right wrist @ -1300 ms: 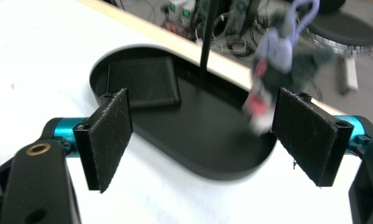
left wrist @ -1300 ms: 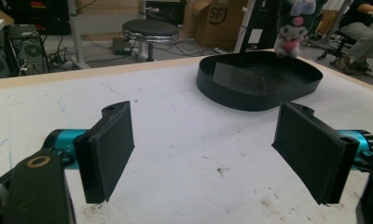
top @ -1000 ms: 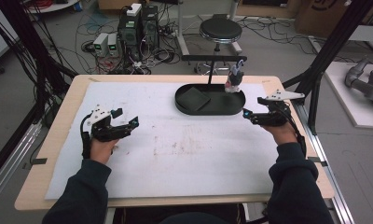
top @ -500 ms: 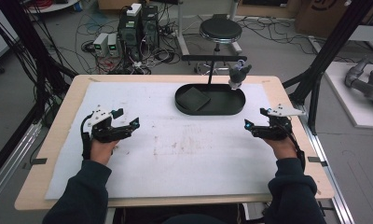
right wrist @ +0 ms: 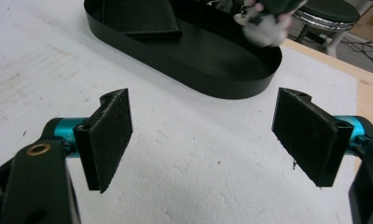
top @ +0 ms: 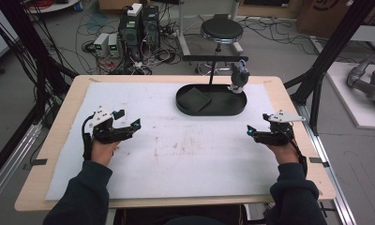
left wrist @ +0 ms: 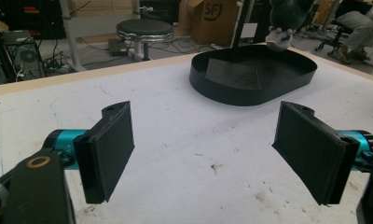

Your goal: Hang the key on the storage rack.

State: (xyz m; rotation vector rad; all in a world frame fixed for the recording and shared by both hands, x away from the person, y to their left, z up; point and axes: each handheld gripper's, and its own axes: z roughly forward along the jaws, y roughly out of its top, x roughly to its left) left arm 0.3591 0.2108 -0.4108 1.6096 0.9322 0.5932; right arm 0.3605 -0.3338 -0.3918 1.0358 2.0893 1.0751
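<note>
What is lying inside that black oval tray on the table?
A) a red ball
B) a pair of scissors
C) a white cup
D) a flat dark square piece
D: the black oval tray holds a flat dark square piece at its left end in the high view.

Even, soft overhead light, faint shadows (no glare); all three views slightly soft and grainy.

stool [top: 221,31] | floor cables [top: 96,23] | computer towers [top: 138,23] | cardboard box [left wrist: 211,21]
</note>
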